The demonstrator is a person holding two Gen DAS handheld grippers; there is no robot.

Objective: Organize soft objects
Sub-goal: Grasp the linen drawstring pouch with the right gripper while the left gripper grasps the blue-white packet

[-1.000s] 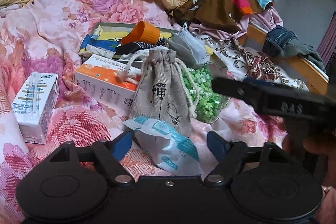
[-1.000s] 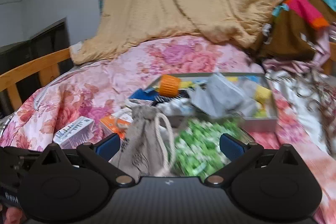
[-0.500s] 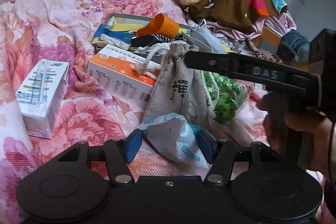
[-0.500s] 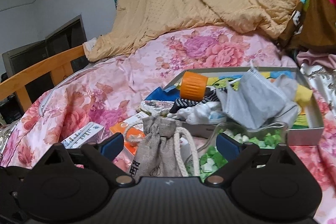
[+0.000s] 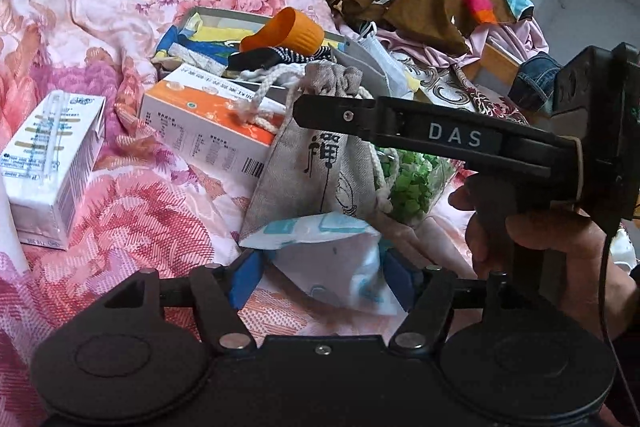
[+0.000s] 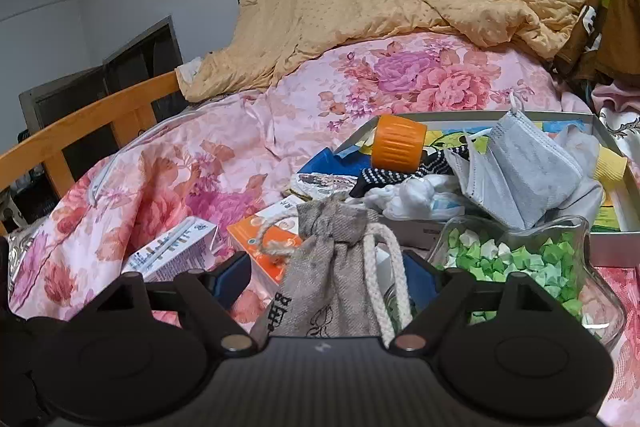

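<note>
Left wrist view: the left gripper, its jaws just reopening slightly, pinches a white-and-blue packet on the floral bedspread. The right gripper, jaws just closing, straddles the grey drawstring pouch beside the tray, not visibly gripping it. The pickup step appears under way; next, each needs a firm squeeze before lifting toward the tray.
</note>
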